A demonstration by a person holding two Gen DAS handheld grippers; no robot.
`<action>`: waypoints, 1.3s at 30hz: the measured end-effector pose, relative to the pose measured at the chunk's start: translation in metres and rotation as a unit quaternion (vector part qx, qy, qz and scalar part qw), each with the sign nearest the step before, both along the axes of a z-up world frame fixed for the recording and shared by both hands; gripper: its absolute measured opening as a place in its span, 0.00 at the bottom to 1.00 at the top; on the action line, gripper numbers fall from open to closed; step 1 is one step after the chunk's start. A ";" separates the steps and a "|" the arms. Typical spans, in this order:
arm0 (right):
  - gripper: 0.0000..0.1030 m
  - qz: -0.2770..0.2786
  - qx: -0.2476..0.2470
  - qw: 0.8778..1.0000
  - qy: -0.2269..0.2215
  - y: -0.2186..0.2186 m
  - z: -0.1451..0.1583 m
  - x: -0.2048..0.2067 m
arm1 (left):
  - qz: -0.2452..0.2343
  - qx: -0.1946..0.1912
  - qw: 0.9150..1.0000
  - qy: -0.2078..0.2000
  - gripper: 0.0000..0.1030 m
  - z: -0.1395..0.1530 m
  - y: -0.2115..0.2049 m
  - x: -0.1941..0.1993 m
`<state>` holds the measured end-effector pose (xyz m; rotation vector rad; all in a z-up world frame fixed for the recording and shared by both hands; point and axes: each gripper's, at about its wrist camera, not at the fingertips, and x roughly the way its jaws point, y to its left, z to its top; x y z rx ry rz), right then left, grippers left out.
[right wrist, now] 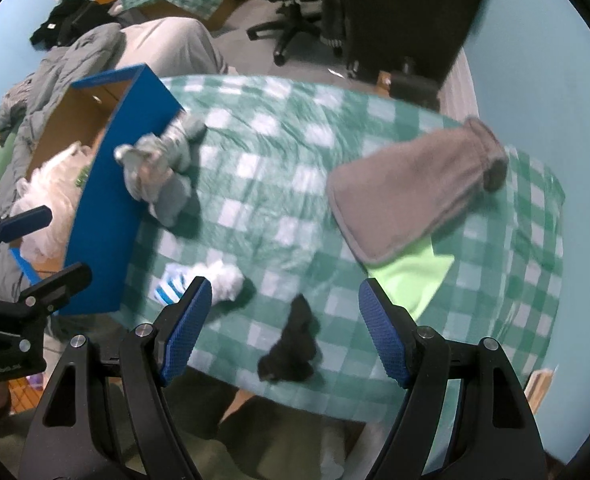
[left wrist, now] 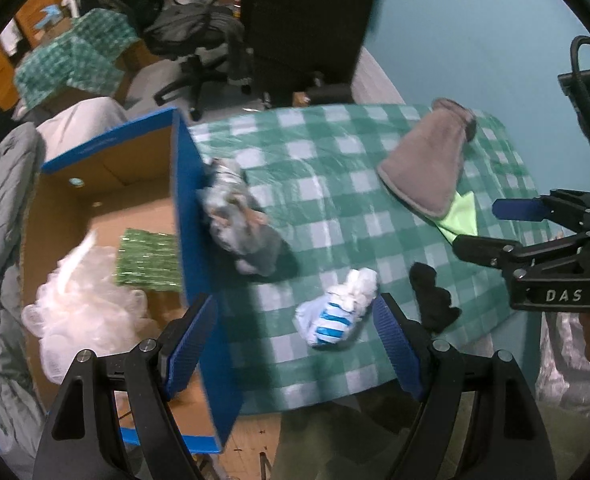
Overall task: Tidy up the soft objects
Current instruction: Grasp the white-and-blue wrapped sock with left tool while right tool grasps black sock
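Both claws spread wide, nothing held. Left gripper [left wrist: 295, 344] hovers over the near table edge, straddling the box wall; right gripper [right wrist: 283, 328] hangs over the near edge further right.

Nearest items, both on the checked tablecloth [left wrist: 335, 160]:
- black sock [right wrist: 291, 344], crumpled, matte, right at the table edge, roughly between the right gripper's fingers.
- white-and-blue striped bundle [left wrist: 337, 308], balled up, fluffy white end, near the left gripper's right finger.

Mid: grey plush toy [left wrist: 239, 220], lumpy, leaning against the outer blue wall of the cardboard box [left wrist: 187, 208]. Not inside.

Far: grey fleece mitt [right wrist: 411, 196], flat, tapered, stitched rim, lying over a lime-green cloth [right wrist: 411, 276].

In the box already: white mesh pouf [left wrist: 79, 300], airy and slippery-looking, plus a green checked folded piece [left wrist: 147, 260].

Risks, my read:
- sock sits at the edge; a sideways nudge instead of a pinch likely pushes it off the table.
- tablecloth is thin and wrinkled; closing low could pinch it with the item and drag everything.
- lifting the mitt may snag the lime cloth under it.
- left gripper near the box wall; swinging could tip or shove the box.
- frames are motion-blurred, so exact contact is unclear.
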<state>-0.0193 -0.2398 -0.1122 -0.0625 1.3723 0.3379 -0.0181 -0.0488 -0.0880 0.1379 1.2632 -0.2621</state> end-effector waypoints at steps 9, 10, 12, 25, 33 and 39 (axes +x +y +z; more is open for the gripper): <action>0.74 -0.019 -0.007 0.999 0.025 -0.012 -0.036 -0.022 | -0.035 0.001 0.999 0.020 0.79 -0.026 -0.014 0.001; 0.74 -0.019 -0.007 0.999 0.027 -0.012 -0.039 -0.024 | -0.039 0.001 0.999 0.022 0.79 -0.028 -0.015 0.002; 0.74 -0.019 -0.008 0.999 0.030 -0.012 -0.046 -0.027 | -0.049 0.002 0.998 0.026 0.79 -0.034 -0.017 0.003; 0.74 0.000 -0.023 0.998 0.058 -0.005 -0.094 -0.045 | -0.100 0.032 0.992 0.064 0.79 -0.078 -0.027 0.002; 0.74 0.009 -0.035 0.997 0.067 0.002 -0.117 -0.046 | -0.122 0.031 0.989 0.084 0.79 -0.095 -0.032 0.003; 0.52 0.020 -0.044 0.996 0.070 0.006 -0.130 -0.052 | -0.139 0.046 0.986 0.084 0.79 -0.104 -0.045 0.007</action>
